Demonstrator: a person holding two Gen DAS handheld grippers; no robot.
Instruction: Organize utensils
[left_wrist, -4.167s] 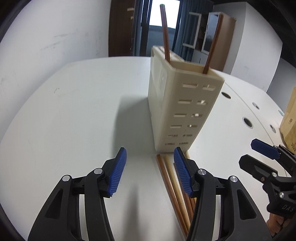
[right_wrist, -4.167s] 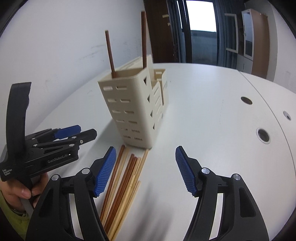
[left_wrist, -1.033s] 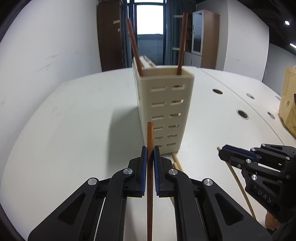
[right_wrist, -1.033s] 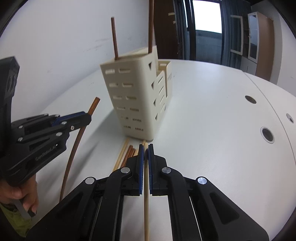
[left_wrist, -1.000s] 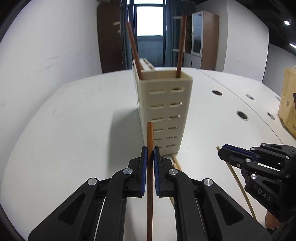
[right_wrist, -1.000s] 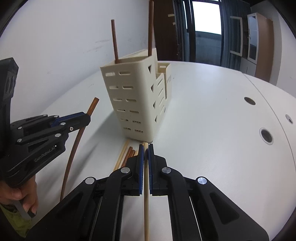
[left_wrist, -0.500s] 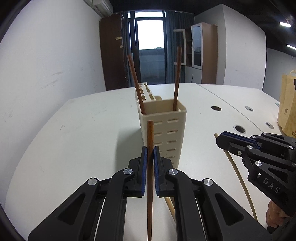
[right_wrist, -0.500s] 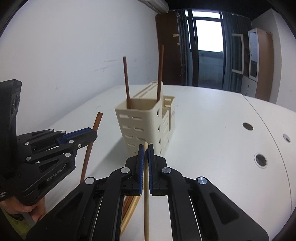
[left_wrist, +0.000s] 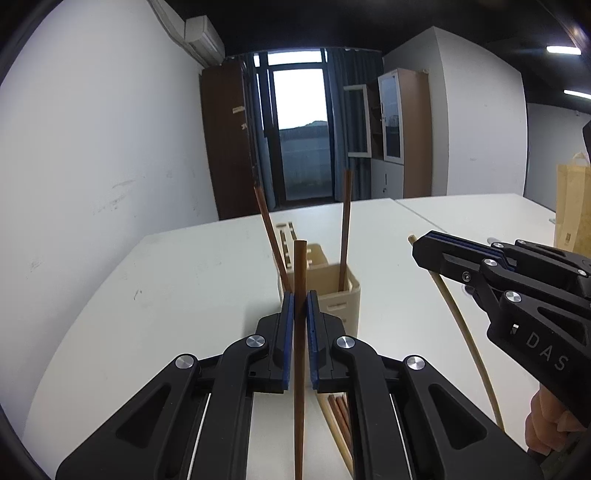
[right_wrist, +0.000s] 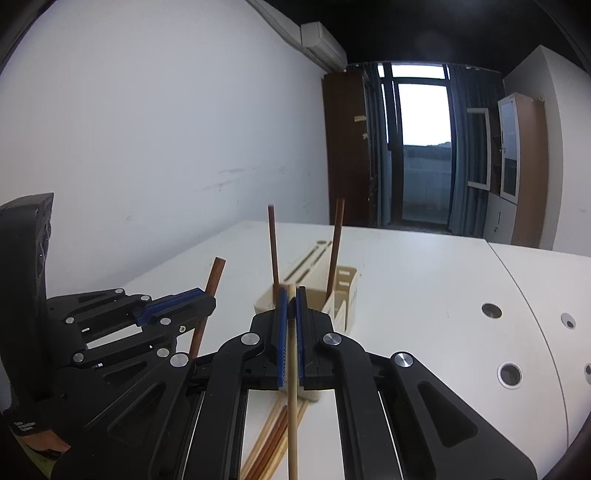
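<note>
Left tongs (left_wrist: 299, 321) clamped on dark brown wooden chopstick (left_wrist: 299, 376); right tongs (right_wrist: 291, 325) clamped on pale bamboo chopstick (right_wrist: 292, 406). Cream slotted plastic holder (left_wrist: 341, 299) on white bench (left_wrist: 166, 295).

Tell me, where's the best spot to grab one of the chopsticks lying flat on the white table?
Probably at the near end of the loose wooden chopsticks lying on the white table, coming straight down with a finger on each long side. They lie flat, close together, running toward the cream slotted utensil holder, so their far ends are crowded.
</note>
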